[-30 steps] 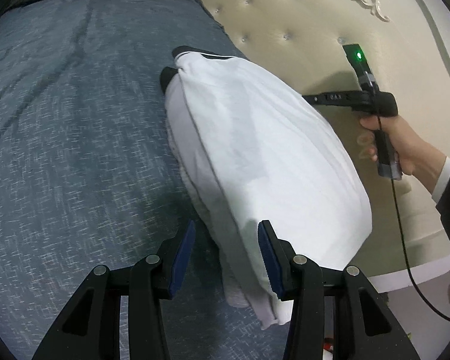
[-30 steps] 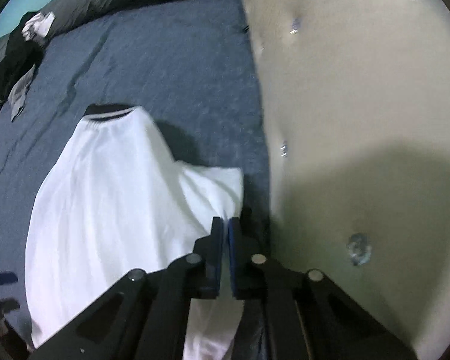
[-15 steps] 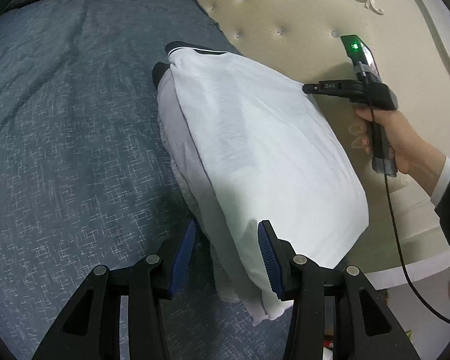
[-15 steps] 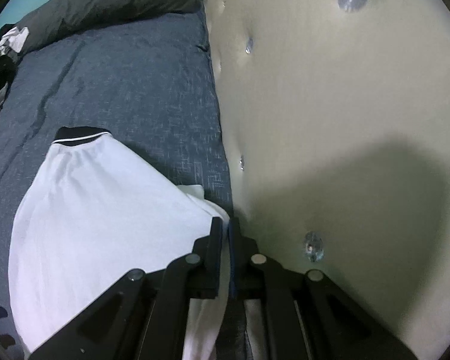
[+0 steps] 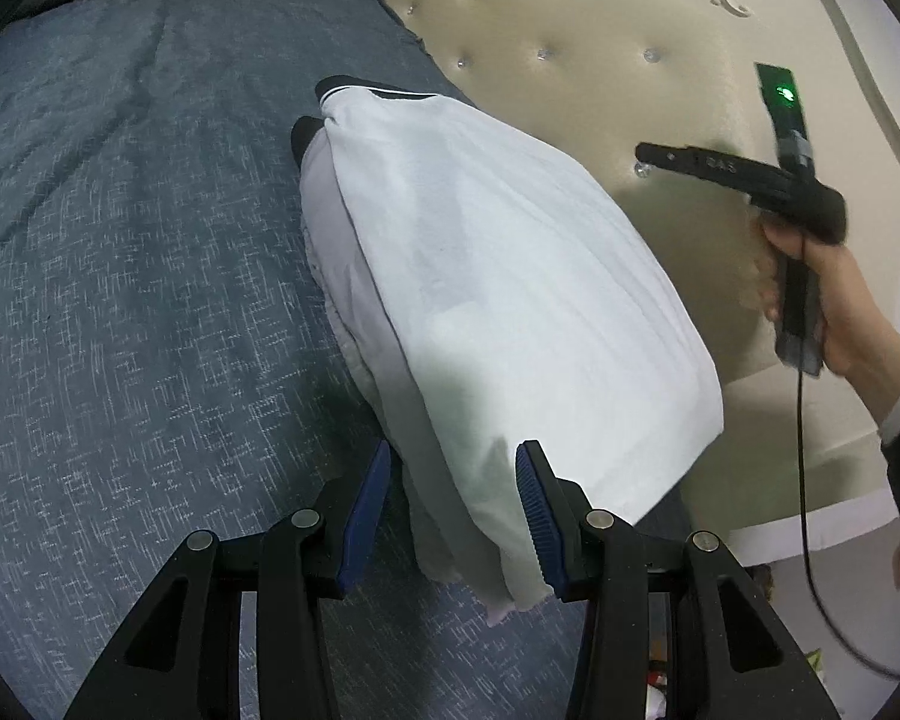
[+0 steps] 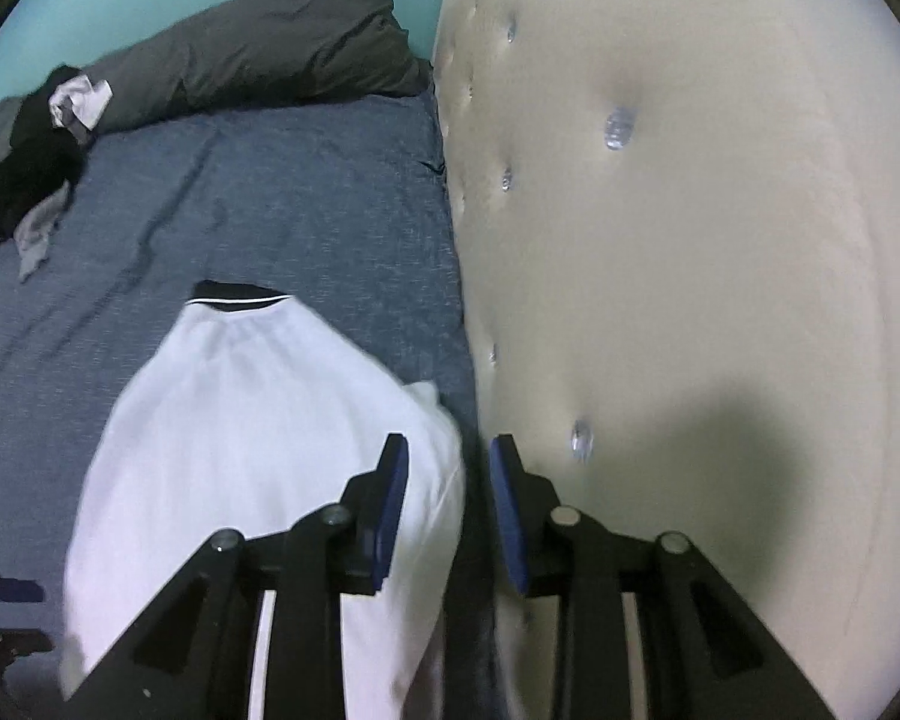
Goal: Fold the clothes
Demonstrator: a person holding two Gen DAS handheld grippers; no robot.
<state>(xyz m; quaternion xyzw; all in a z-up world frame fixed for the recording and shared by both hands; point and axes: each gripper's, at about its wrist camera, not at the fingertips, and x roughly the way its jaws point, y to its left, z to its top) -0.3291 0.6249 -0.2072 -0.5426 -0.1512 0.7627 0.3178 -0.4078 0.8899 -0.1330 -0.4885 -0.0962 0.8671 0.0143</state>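
Lying on the blue-grey bedspread close against the cream tufted headboard is one white garment, folded into a long bundle with a black collar trimmed in a thin white line at its far end. No container shows in either view; the bed alone carries the clothes.

One left tongs straddles the near end of the bundle: its blue pads stand apart, the right pad against the cloth's edge and the left pad clear of it, so nothing is pinched. One right tongs, held in a hand with a white cuff and dark sleeve, hovers above the garment's headboard side. Its jaws have just been opening and now stand parted, with only the garment's edge and the dark gap beside the headboard seen beneath them; no cloth is between the pads.

At the far end of the bed lies one dark grey rolled duvet, and beside it one heap of black and pale clothes.
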